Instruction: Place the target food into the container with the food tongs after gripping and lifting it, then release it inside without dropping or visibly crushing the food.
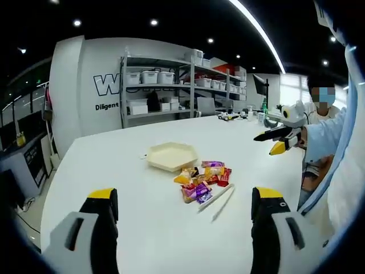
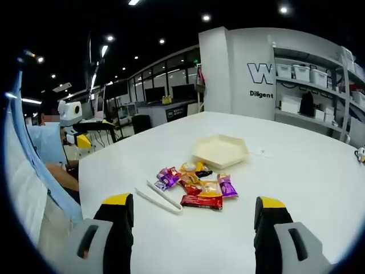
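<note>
White tongs (image 1: pixel 215 203) lie on the surface (image 1: pixel 114 165) in the left gripper view, just right of the wrapped snacks (image 1: pixel 201 180), long axis running diagonally away; the left gripper (image 1: pixel 185 214) hangs released, well short of them, the hexagonal container (image 1: pixel 171 156) beyond. In the right gripper view, the tongs (image 2: pixel 158 196) lie left of the snacks (image 2: pixel 197 185), ahead-left of the empty, spread right gripper (image 2: pixel 194 220), seemingly nearer it.
</note>
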### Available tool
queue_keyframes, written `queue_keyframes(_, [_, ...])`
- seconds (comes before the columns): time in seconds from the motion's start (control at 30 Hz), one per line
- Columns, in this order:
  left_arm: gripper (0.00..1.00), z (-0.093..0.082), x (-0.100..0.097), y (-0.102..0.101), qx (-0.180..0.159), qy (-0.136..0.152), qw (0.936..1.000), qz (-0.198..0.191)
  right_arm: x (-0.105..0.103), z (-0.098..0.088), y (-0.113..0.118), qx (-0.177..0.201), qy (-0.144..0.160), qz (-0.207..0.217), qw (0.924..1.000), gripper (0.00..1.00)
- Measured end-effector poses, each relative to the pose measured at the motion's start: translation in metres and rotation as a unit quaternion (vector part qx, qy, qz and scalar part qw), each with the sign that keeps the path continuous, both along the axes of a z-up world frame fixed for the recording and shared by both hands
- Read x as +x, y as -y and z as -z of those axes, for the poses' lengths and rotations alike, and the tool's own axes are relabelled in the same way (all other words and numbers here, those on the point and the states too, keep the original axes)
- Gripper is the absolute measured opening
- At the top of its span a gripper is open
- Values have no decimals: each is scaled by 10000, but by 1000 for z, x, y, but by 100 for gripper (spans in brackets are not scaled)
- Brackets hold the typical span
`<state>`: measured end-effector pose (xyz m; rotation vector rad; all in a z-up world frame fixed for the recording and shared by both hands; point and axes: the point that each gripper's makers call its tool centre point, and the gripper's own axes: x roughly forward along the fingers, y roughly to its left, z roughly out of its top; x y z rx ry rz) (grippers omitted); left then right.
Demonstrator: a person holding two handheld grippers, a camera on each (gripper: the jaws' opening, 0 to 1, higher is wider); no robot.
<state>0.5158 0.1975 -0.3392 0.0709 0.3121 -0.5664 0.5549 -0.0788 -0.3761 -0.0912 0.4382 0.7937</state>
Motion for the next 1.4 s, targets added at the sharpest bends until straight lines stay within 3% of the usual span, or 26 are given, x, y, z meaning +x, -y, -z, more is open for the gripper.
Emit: queue_keyframes(1.4, [95, 2, 1, 0, 42, -21, 10000, 34, 2, -1, -2, -19, 9, -34, 10000, 89])
